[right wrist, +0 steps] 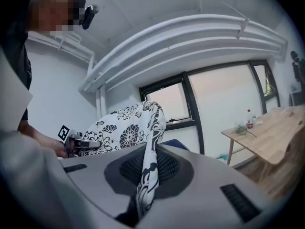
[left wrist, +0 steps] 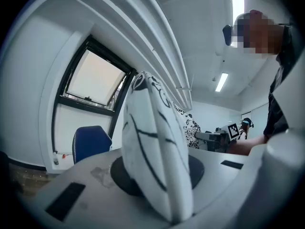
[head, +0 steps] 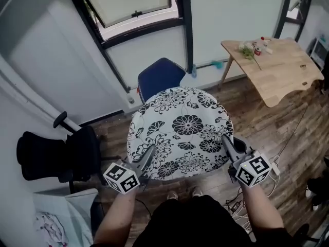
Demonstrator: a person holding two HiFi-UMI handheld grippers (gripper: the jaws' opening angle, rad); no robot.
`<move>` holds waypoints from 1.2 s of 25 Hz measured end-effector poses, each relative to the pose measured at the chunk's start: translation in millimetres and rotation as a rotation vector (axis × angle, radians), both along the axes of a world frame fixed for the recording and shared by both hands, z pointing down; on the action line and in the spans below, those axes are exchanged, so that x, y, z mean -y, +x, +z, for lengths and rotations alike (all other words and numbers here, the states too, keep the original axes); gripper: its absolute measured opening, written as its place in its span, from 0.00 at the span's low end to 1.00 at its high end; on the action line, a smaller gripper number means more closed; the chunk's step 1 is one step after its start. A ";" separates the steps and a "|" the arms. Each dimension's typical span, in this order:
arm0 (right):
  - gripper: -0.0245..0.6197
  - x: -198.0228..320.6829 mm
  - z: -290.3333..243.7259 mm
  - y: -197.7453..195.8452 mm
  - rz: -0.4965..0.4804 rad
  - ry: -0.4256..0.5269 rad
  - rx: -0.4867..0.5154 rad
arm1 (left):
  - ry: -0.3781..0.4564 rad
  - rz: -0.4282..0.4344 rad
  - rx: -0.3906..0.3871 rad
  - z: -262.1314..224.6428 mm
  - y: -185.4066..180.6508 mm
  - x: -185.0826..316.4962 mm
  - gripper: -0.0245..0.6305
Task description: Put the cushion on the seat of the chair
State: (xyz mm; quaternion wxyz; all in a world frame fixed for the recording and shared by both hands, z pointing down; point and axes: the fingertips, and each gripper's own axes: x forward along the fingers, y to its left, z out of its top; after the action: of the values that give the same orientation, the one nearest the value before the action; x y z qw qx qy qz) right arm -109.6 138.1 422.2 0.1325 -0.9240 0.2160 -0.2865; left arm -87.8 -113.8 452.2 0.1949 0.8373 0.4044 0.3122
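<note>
Carry step. Floral cushion (head: 180,133) is held in the air, short of the blue chair (head: 159,77) and not yet on the seat. Left gripper (head: 148,156) and right gripper (head: 226,141) each pinch its near edge. Next, as judged: move forward, lower onto seat, release.

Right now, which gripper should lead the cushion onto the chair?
Left gripper, marginally: the chair sits past the left half of the cushion. Right gripper also clamps the rim, so it should follow.

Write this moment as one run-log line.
left gripper: shut on round black-and-white floral cushion | right gripper: shut on cushion | cushion: held up before blue chair, not on seat
</note>
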 end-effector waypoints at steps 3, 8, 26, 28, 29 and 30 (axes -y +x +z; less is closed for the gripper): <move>0.09 1.0 -2.3 0.5 -0.006 -0.010 -0.016 | -0.009 -0.007 -0.004 -0.9 -1.2 1.2 0.09; 0.09 -13.9 5.9 0.9 0.028 0.033 0.005 | -0.001 -0.015 0.018 2.1 -5.4 -7.9 0.09; 0.09 -1.8 2.9 3.9 -0.075 0.139 -0.071 | 0.127 -0.082 -0.105 -17.9 -9.9 -1.6 0.09; 0.09 -2.5 4.0 3.3 -0.060 0.135 -0.080 | 0.124 -0.062 -0.112 -16.3 -5.6 -1.3 0.09; 0.09 -3.4 3.3 3.2 -0.053 0.131 -0.084 | 0.119 -0.055 -0.116 -16.7 -4.1 -1.1 0.09; 0.09 -4.2 2.2 3.0 -0.044 0.127 -0.088 | 0.113 -0.049 -0.120 -17.7 -3.1 -0.7 0.09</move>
State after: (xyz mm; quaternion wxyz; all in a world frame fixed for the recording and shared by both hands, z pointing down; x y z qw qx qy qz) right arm -106.7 142.3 424.4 0.1750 -0.9203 0.2598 -0.2343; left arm -90.9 -113.0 434.5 0.1303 0.8738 0.3764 0.2789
